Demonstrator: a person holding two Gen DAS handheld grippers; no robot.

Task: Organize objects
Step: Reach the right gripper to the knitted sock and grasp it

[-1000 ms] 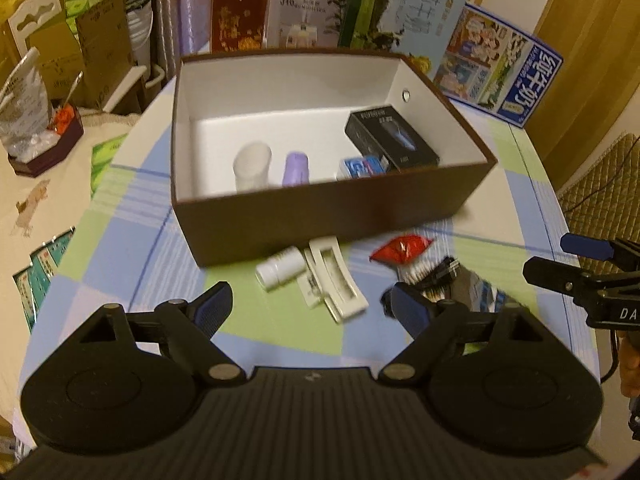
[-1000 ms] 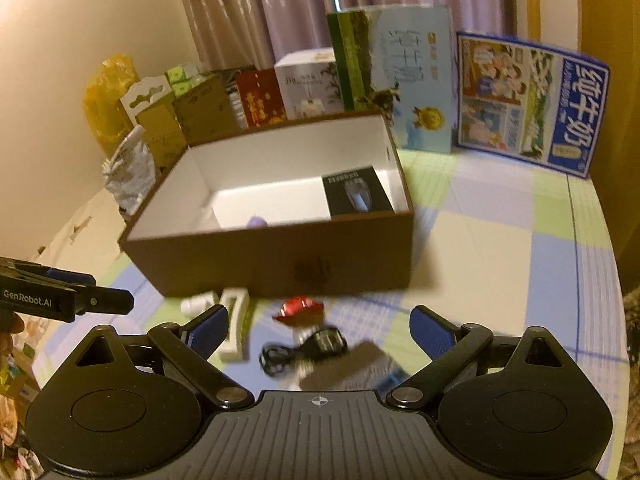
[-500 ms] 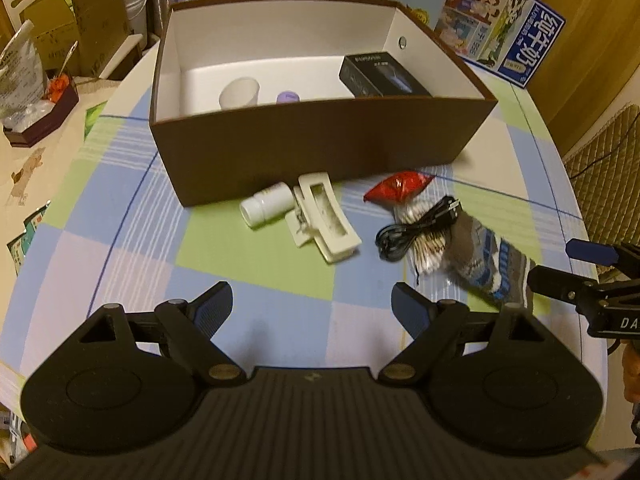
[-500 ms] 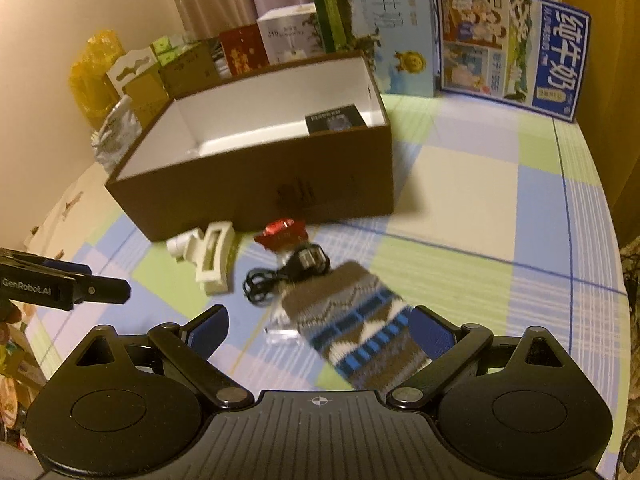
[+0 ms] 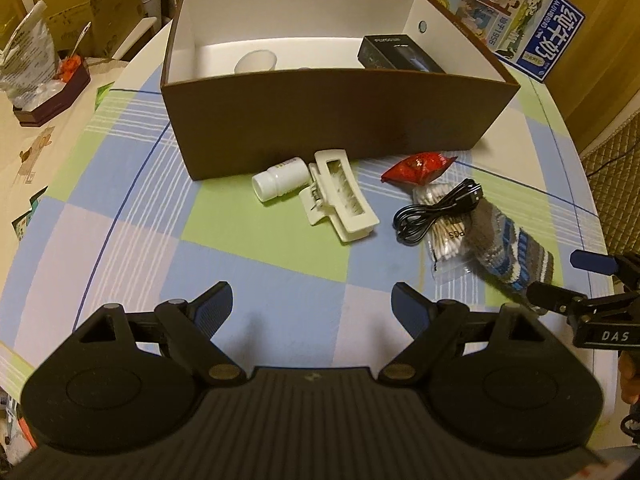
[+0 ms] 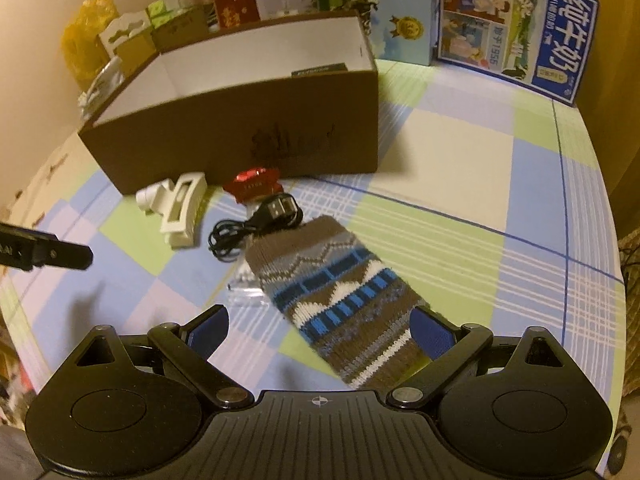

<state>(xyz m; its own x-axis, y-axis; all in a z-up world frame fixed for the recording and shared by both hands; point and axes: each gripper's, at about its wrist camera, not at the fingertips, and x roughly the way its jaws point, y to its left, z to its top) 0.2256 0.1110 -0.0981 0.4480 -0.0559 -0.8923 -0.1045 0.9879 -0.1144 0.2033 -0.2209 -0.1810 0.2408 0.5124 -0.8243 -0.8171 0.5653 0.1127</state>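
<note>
A brown cardboard box (image 5: 320, 120) stands open on the checked tablecloth, with a black carton (image 5: 400, 54) and a white cup (image 5: 256, 62) inside. In front of it lie a white bottle (image 5: 280, 178), a white hair clip (image 5: 340, 196), a red packet (image 5: 418, 166), a black cable (image 5: 436, 212), a bag of cotton swabs (image 5: 448, 240) and a knitted sock (image 6: 340, 300). My right gripper (image 6: 320, 330) is open, with the sock's near end between its fingers. My left gripper (image 5: 312, 304) is open over bare cloth, short of the clip.
Printed cartons (image 6: 516, 28) and small boxes line the table's far edge behind the brown box. Bags and a dark tray (image 5: 52, 96) crowd a second surface on the left. The round table's edge (image 5: 600, 216) curves close on the right, beside a quilted chair (image 5: 616, 176).
Both grippers have drawn back from the box and dropped lower toward the table. The right gripper has moved in over the sock, which now lies between its open fingers.
</note>
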